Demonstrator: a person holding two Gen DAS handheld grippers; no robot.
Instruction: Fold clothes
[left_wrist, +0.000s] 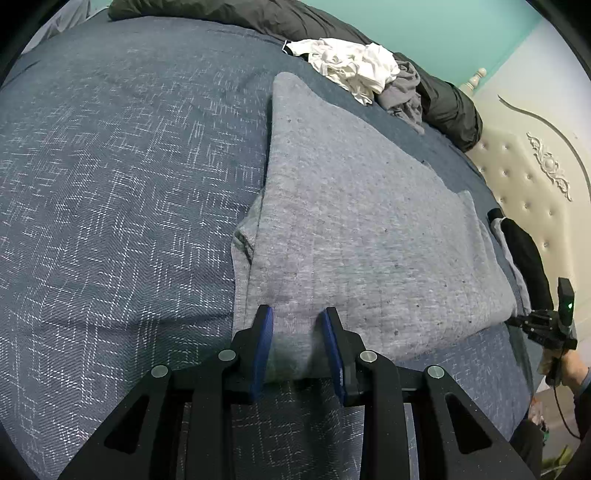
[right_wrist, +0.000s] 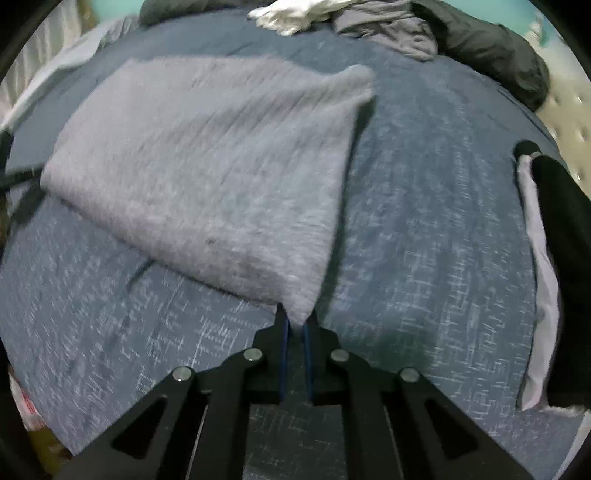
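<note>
A grey knit garment (left_wrist: 354, 236) lies partly folded on the blue bed cover (left_wrist: 118, 206). My left gripper (left_wrist: 297, 317) has its blue pads either side of the garment's near corner, with a wide gap, so it is open around the cloth. In the right wrist view the same grey garment (right_wrist: 207, 177) is blurred by motion. My right gripper (right_wrist: 296, 318) is nearly closed and pinches the garment's near right corner. The right gripper also shows at the far right edge of the left wrist view (left_wrist: 546, 325).
A pile of white (left_wrist: 351, 66) and grey (left_wrist: 404, 96) clothes lies at the far side by a dark duvet (left_wrist: 454, 107). A folded black and grey stack (right_wrist: 554, 266) sits at the right. A cream tufted headboard (left_wrist: 532, 177) bounds the bed.
</note>
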